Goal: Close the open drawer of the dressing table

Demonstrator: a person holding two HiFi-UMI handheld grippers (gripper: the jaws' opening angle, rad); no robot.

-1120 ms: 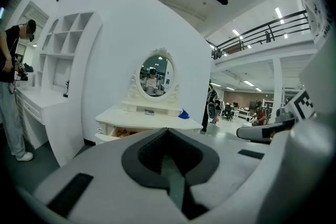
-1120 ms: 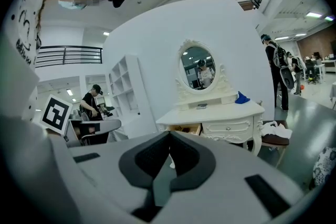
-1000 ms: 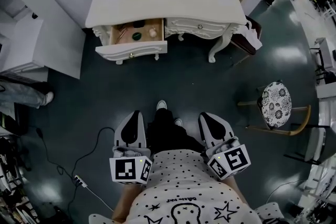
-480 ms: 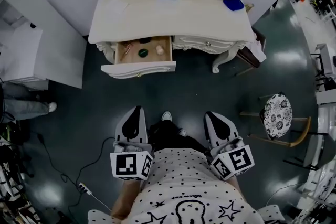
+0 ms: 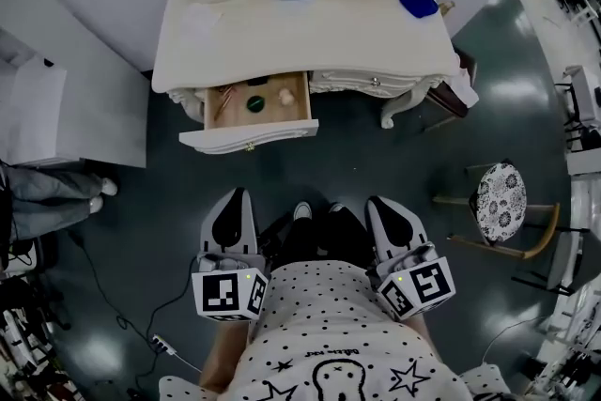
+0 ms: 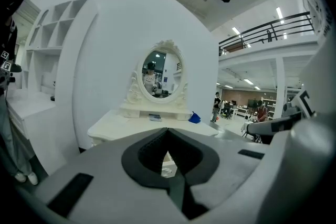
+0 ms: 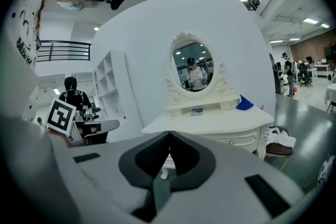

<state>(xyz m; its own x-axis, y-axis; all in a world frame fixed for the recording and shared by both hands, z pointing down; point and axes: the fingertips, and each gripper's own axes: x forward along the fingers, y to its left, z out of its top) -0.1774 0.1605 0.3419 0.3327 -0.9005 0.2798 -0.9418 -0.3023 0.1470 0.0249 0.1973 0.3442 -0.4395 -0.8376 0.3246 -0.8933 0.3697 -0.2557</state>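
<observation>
A person is standing facing the cream dressing table. The left gripper is pointing toward it, jaws pressed together, holding nothing. The table's left drawer is hanging open, well apart from both grippers. The right gripper is likewise closed and empty.

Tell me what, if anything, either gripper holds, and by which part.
Nothing is held. The left gripper and the right gripper are both shut and empty, short of the open drawer of the cream dressing table.
</observation>
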